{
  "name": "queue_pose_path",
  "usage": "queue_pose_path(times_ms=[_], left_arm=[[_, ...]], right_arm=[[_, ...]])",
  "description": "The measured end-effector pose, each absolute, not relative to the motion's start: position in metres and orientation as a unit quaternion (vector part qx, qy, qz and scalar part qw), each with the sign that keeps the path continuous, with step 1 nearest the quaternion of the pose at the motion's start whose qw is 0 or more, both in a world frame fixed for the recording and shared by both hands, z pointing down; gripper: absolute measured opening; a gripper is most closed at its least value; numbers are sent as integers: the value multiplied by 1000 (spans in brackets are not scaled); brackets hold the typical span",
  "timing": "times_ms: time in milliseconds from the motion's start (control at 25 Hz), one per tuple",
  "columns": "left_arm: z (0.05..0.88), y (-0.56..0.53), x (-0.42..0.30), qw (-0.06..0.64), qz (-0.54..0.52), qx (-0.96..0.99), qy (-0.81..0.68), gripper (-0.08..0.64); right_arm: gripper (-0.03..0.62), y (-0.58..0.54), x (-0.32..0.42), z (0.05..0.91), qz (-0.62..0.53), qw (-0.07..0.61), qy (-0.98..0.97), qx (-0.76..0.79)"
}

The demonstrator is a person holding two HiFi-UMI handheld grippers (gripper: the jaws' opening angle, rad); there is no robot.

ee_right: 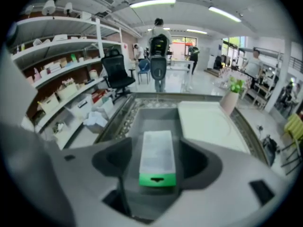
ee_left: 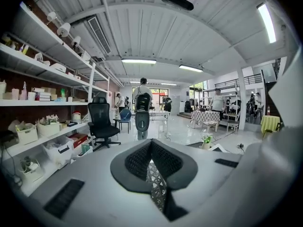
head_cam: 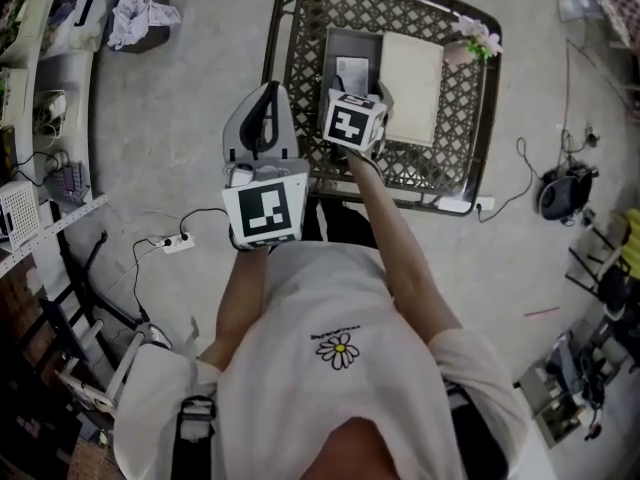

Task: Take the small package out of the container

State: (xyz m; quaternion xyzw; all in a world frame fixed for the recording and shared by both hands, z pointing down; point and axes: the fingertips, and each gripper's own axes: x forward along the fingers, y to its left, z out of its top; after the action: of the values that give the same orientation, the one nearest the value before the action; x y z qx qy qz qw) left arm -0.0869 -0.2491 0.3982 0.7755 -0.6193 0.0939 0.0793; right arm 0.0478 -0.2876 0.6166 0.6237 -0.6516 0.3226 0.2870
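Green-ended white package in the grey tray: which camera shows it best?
Right gripper view: the green-ended white package lies whole between its open jaws. Head view shows it only small and distant; left gripper view misses it.

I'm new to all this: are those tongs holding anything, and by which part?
Nothing is held. The right tongs stand open on either side of the small package, which lies in the gray container; the left tongs are shut and empty.
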Motion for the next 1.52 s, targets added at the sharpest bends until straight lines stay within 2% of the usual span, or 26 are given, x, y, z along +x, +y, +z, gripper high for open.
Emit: queue_pose_path(times_ms=[240, 680, 880, 1120, 1320, 1520], left_arm=[[410, -246, -97, 93, 104, 768, -625, 25], [416, -251, -104, 98, 96, 764, -630, 25], [419, -252, -98, 102, 108, 769, -621, 25], [423, -252, -95, 110, 104, 771, -618, 25], [424, -255, -88, 105, 109, 778, -610, 25], [422, -255, -89, 100, 108, 778, -611, 25]], right_arm=[[304, -288, 59, 652, 342, 354, -597, 634], [310, -298, 48, 680, 384, 403, -568, 606], [310, -301, 51, 686, 368, 429, -551, 615], [308, -302, 42, 684, 387, 408, -586, 584], [310, -308, 48, 680, 371, 419, -580, 591], [313, -301, 50, 697, 426, 409, -541, 598]])
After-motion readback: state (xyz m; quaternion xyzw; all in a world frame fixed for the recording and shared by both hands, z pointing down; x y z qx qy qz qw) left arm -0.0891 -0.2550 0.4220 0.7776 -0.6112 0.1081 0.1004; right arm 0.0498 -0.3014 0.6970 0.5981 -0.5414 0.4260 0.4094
